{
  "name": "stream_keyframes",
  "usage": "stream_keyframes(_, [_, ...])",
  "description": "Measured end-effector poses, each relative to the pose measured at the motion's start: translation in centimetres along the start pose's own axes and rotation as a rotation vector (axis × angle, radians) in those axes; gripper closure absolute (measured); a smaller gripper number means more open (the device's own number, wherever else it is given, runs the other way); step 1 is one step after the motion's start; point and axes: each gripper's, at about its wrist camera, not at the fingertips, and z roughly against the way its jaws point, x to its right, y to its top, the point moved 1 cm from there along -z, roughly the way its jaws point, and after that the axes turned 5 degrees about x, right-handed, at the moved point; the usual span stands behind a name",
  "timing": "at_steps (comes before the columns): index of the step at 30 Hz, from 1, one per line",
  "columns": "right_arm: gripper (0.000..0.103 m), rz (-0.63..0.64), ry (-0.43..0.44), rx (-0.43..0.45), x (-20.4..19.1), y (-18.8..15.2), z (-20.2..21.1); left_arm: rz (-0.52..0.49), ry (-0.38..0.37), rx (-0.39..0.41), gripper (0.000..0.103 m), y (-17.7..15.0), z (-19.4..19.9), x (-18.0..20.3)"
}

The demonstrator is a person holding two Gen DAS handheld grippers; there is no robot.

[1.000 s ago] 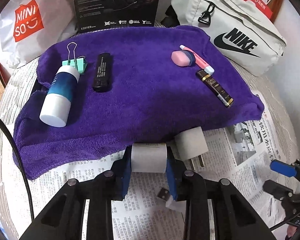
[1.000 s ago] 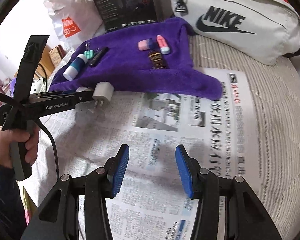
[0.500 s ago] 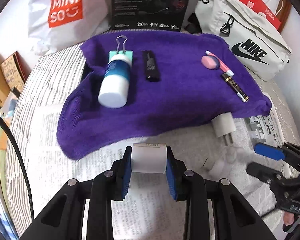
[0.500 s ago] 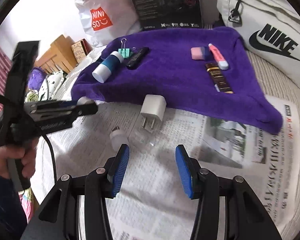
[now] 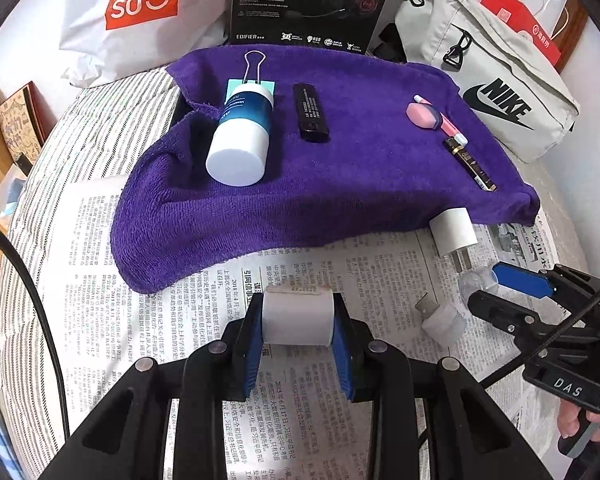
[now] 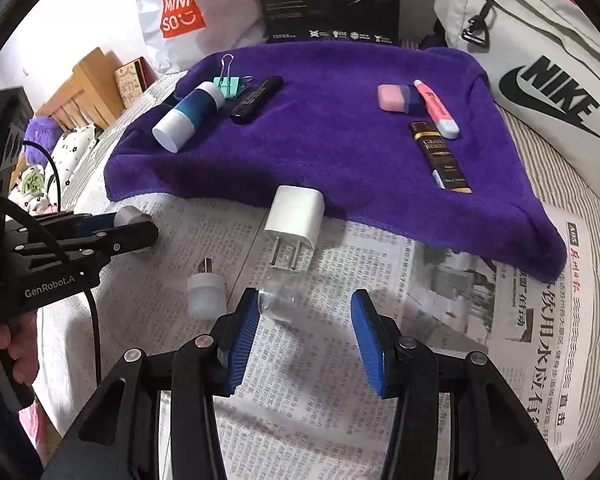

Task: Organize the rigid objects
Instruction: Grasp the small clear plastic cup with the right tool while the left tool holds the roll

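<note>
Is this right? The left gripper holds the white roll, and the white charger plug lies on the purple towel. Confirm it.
Not quite. The left gripper does hold the white roll, but the white charger plug lies on the newspaper, right at the purple towel's front edge. The right wrist view shows it.

The purple towel (image 5: 340, 184) looked like thick, nubby terry cloth, matt all over, and it lay on thin printed newspaper (image 5: 172, 320) over a ribbed striped fabric (image 5: 100, 128). The white charger (image 6: 296, 216) was smooth plastic with two bare metal prongs, the bottle (image 5: 242, 136) a glossy blue band on satin white plastic, and the binder clip (image 6: 229, 84) had shiny wire handles! The small clear cap (image 6: 278, 300) was see-through plastic, while the gripper pads (image 6: 244, 340) showed finely ribbed blue rubber on matt black frames.
</note>
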Motion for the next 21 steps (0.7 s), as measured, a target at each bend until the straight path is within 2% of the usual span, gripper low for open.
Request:
stream_keyframes(4, [0.056, -0.005, -0.004, 0.002, 0.0, 0.3, -0.3, 0.011, -0.013, 0.007, 0.074, -0.1, 0.1, -0.3])
stream_keyframes(5, [0.058, -0.003, -0.007, -0.001, -0.1, 0.4, -0.5, 0.012, -0.016, 0.006, 0.074, -0.1, 0.2, -0.3])
stream_keyframes(7, [0.071, 0.006, -0.002, -0.003, -0.5, 0.5, -0.8, 0.009, -0.016, 0.005, 0.074, -0.1, 0.2, -0.3])
stream_keyframes(9, [0.074, 0.022, -0.007, -0.003, -1.0, 0.5, -0.9, 0.009, -0.017, 0.006, 0.074, -0.1, 0.3, -0.3])
stream_keyframes(21, [0.074, 0.021, -0.040, 0.016, 0.5, 0.1, 0.8, -0.010, -0.011, 0.006, 0.074, -0.6, 0.7, 0.1])
